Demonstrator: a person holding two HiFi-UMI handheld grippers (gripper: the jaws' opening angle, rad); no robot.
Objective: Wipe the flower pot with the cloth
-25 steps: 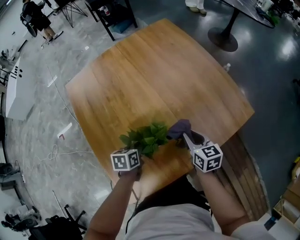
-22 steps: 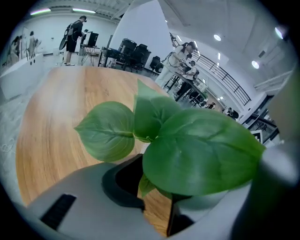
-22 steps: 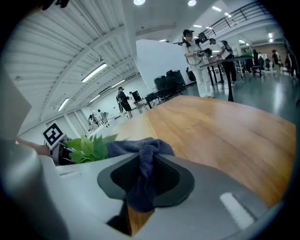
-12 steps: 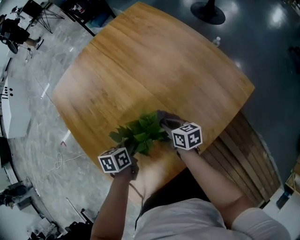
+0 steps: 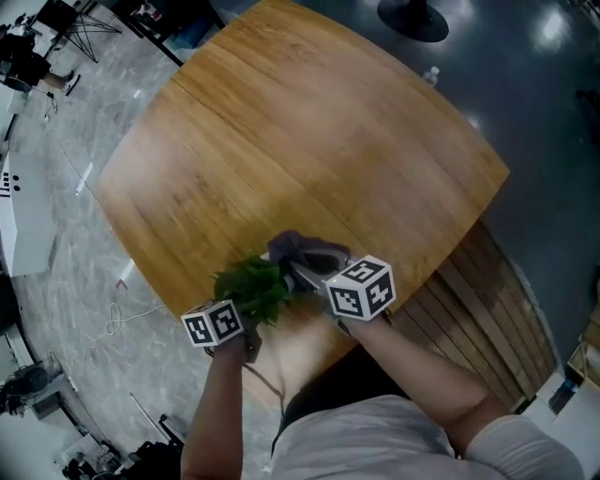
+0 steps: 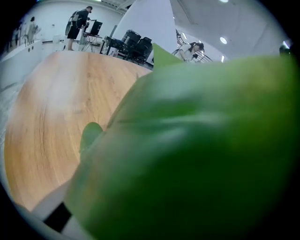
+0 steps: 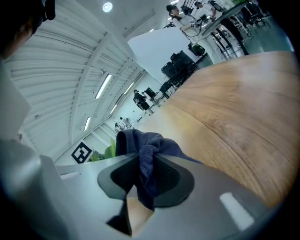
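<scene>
The pot plant (image 5: 251, 291) stands near the wooden table's (image 5: 281, 122) front edge. Its green leaves hide the pot itself in every view. My right gripper (image 5: 302, 272) is shut on a dark blue cloth (image 5: 302, 251), held against the plant's far right side. The right gripper view has the cloth (image 7: 140, 145) bunched between the jaws, with a few leaves (image 7: 108, 151) behind it. My left gripper (image 5: 225, 326) sits at the plant's near left side. A blurred leaf (image 6: 197, 150) fills the left gripper view and hides the jaws.
The table edge runs just in front of the person's body. Dark wooden slats (image 5: 478, 309) lie below the table on the right. A black pedestal base (image 5: 412, 14) stands on the floor beyond the far edge. Cables (image 5: 117, 319) lie on the grey floor at the left.
My right gripper has carried the cloth leftwards, from the plant's right side round towards its far side. The left gripper and plant have shifted slightly left in view.
</scene>
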